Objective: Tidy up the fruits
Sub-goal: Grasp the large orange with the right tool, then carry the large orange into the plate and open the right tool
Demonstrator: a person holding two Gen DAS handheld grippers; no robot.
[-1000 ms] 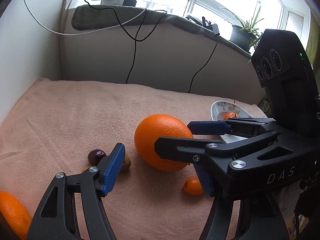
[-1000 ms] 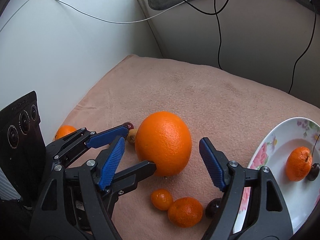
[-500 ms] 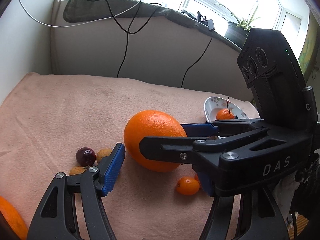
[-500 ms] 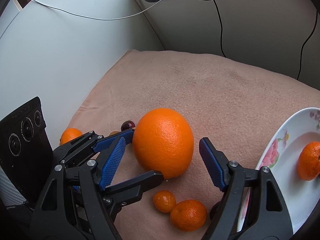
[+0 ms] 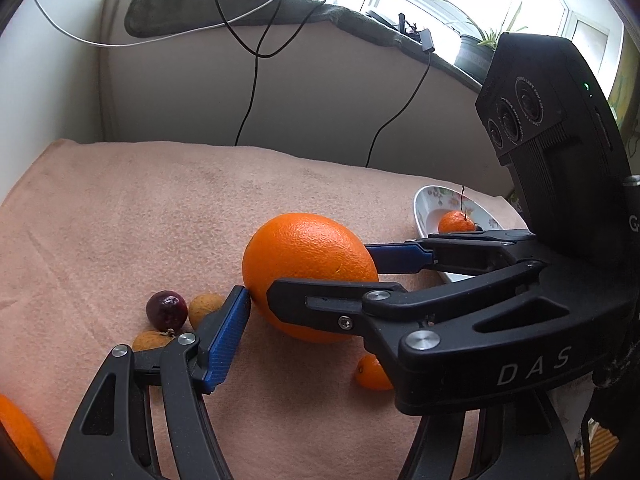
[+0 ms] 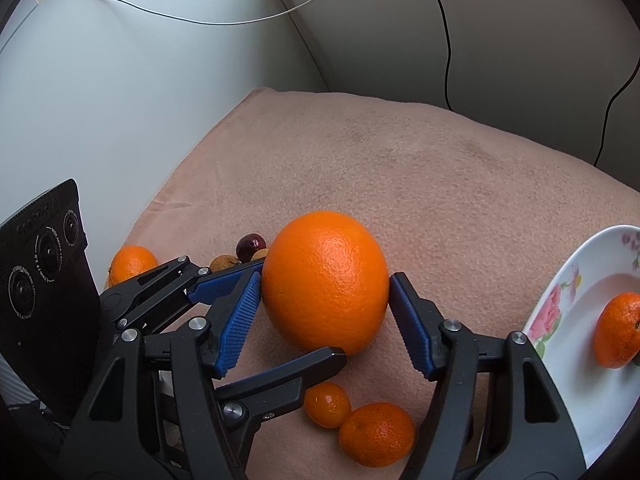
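A large orange (image 5: 310,276) (image 6: 326,282) sits on the pink cloth. My right gripper (image 6: 325,314) has both blue pads against its sides, shut on it. My left gripper (image 5: 304,320) is spread around the same orange; its left pad (image 5: 228,328) touches the orange's edge, its right finger is hidden behind the right gripper. A white flowered plate (image 6: 560,304) (image 5: 424,208) at right holds a tangerine (image 6: 618,330) (image 5: 456,222).
A dark cherry (image 5: 166,310) and two small brown fruits (image 5: 204,306) lie left of the orange. A kumquat (image 6: 327,404) and a tangerine (image 6: 376,434) lie in front. Another orange (image 6: 132,262) lies at far left. Wall and cables stand behind.
Both grippers have closed in on the large orange. The right pads now touch its sides, where there was a gap before. The left pad has moved up to its edge.
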